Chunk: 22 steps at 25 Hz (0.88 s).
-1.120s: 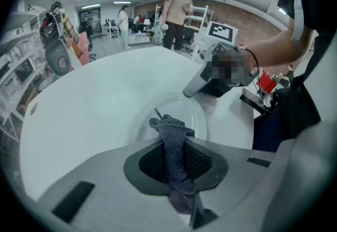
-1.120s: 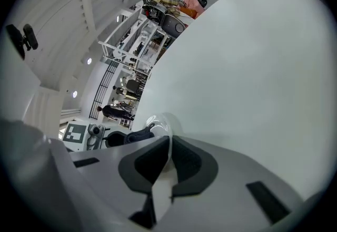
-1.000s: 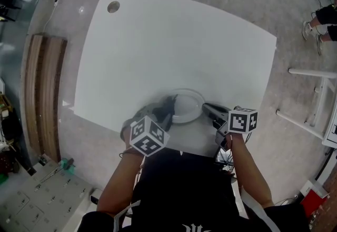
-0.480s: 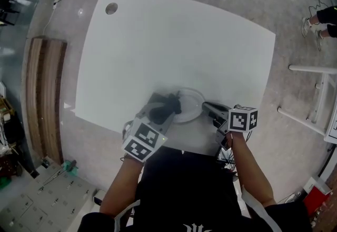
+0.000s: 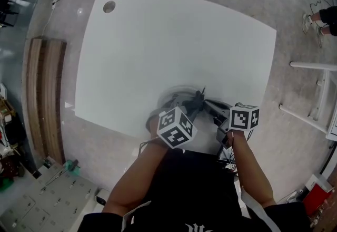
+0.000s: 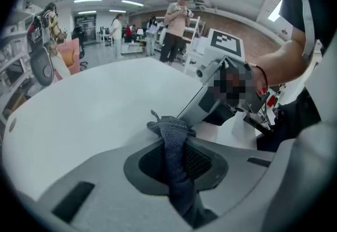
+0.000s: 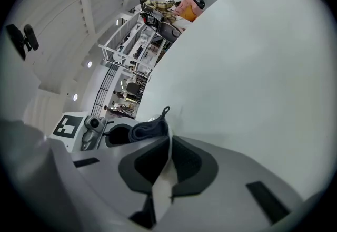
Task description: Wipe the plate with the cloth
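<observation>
Sitting near the lower edge of the table (image 5: 158, 41), just below centre in the head view, the plate (image 5: 169, 91) shows us only a blurred arc of its upper rim; the rest is covered by the gripper above it. The cloth (image 6: 171, 131) is a dark grey knit, bunched and pinched between the jaws of the left gripper (image 6: 178, 161), with its free end poking out ahead of them. The right gripper (image 7: 169, 160) is pressed onto the plate's thin white rim, which runs between its jaws, and pins the plate at its right side.

What has changed is the left gripper's place. Half a second ago it stood over the plate's left side; now it has swept across to the right, so the cloth sits just beside the right gripper's tips, seen at centre left of the right gripper view. The right gripper has not shifted.

We judge this as one wiping stroke carried across the plate, with wiping well under way. The stroke has little room left on that side, so we expect a return pass toward the left.
</observation>
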Each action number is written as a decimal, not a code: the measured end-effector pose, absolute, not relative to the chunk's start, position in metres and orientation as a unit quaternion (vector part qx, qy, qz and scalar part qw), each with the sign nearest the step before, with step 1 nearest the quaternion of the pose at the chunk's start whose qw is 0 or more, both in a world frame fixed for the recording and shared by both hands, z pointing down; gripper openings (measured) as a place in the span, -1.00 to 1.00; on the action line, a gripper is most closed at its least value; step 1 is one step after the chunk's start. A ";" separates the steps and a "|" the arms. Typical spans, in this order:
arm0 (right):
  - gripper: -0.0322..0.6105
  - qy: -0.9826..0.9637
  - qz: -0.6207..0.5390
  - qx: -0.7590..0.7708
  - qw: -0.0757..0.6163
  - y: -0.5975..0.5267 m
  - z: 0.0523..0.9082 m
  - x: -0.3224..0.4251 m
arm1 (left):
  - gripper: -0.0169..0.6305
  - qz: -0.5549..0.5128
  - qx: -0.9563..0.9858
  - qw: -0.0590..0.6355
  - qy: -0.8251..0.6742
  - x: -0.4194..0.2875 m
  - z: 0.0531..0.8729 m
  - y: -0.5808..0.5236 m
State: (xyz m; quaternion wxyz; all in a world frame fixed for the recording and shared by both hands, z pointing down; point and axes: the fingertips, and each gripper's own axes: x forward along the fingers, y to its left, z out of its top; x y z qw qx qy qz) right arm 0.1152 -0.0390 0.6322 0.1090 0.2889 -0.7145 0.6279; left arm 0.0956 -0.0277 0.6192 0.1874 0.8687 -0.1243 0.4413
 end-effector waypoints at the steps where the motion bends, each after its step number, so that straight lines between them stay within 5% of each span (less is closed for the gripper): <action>1: -0.84 -0.714 0.628 0.289 0.109 -0.039 0.632 0.115 | -0.79 0.442 0.867 0.190 -0.131 0.090 0.620 -0.030; 22: -0.84 -0.716 0.622 0.296 0.113 -0.039 0.630 0.114 | -0.79 0.475 0.809 0.235 -0.254 -0.070 0.602 -0.042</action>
